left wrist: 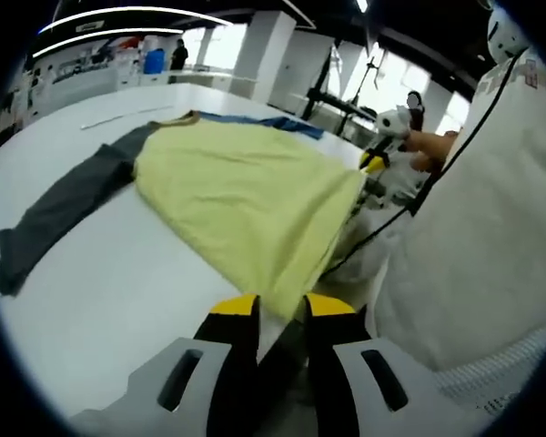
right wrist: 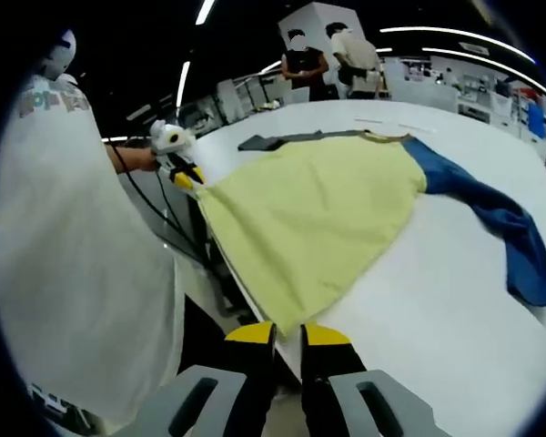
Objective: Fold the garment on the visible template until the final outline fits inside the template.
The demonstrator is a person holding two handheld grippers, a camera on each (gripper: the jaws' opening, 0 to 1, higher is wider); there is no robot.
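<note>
The left gripper view takes in the charcoal-grey sleeve [left wrist: 59, 205] stretched toward the far left of the white tabletop [left wrist: 118, 291], while the right gripper view takes in the blue sleeve [right wrist: 500, 223] trailing toward the right edge and two people standing beyond the far edge. Both sleeves belong to the pale yellow, long-sleeved fabric garment [left wrist: 246, 196], which lies spread over the tabletop's near edge, its hem corners lifted off that edge.

The left gripper [left wrist: 280, 314] has its yellow-tipped black fingers closed on one hem corner, cloth pinched between them. The right gripper [right wrist: 287, 335] is closed on the other hem corner in the same way. Each gripper appears in the other's view, at the opposite corner.

The person's white top carries coloured lettering, too blurred to read.
</note>
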